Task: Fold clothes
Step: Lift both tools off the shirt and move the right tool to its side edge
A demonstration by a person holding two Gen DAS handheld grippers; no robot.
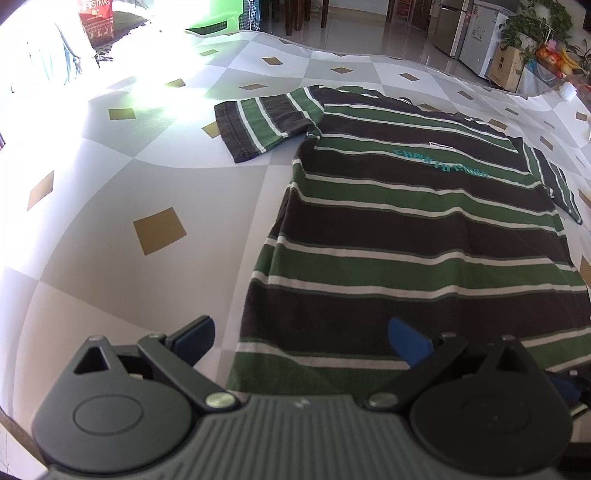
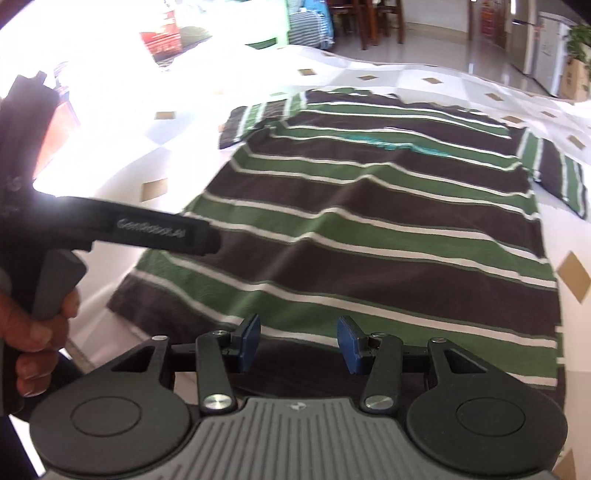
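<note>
Sunlight washes out the far left of a surface covered in a pale cloth patterned with grey diamonds and small tan squares; beyond it lie a tiled floor, wooden chair legs, a fridge and a leafy plant beside some fruit. A striped shirt in dark brown, green and white lies flat on the cloth, hem toward the cameras, teal lettering across the chest, one short sleeve spread out to the left and the other at the far right. The left hand-held gripper stands wide open above the hem's left corner, one blue pad over bare cloth, the other over the shirt, nothing between them. The right hand-held gripper is also parted, less widely, its blue pads poised above the dark hem band with no fabric pinched. In the right wrist view, a person's hand grips the handle of the left tool at the picture's left edge.
</note>
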